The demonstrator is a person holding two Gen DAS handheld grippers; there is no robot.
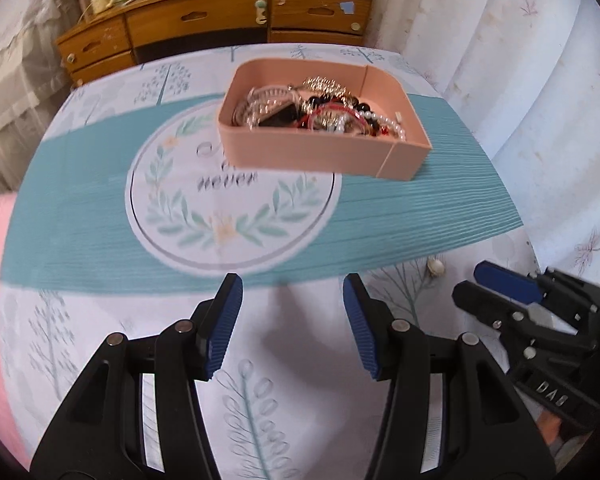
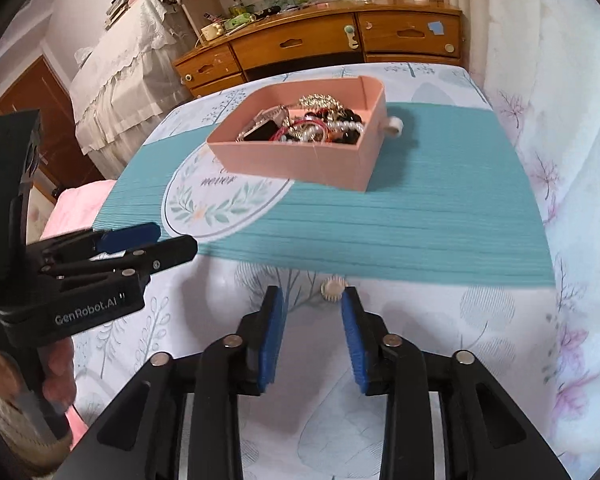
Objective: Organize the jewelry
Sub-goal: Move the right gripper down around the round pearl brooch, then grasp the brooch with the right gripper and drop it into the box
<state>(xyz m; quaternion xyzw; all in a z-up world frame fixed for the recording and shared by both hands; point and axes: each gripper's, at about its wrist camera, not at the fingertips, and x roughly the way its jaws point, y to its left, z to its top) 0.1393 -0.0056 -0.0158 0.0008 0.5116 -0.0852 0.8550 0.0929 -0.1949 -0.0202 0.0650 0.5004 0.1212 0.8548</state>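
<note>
Both grippers tilt down over the table, jaws apart, empty: left gripper (image 1: 293, 286), right gripper (image 2: 311, 298). A small round pearly earring (image 2: 333, 289) lies just beyond the right jaws' tips; the open pink jewelry box (image 2: 292, 158) sits farther ahead.

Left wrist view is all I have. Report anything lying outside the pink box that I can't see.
Observer: A small white bead-like piece lies against the pink box's right outer wall.
Operator: Now report the right gripper's jaws.
Observer: The right gripper is open, with nothing between its pads.
Operator: Line it up for me.
Observer: A small round ornament sits on the tablecloth just past its fingertips, nearer the right one.
</note>
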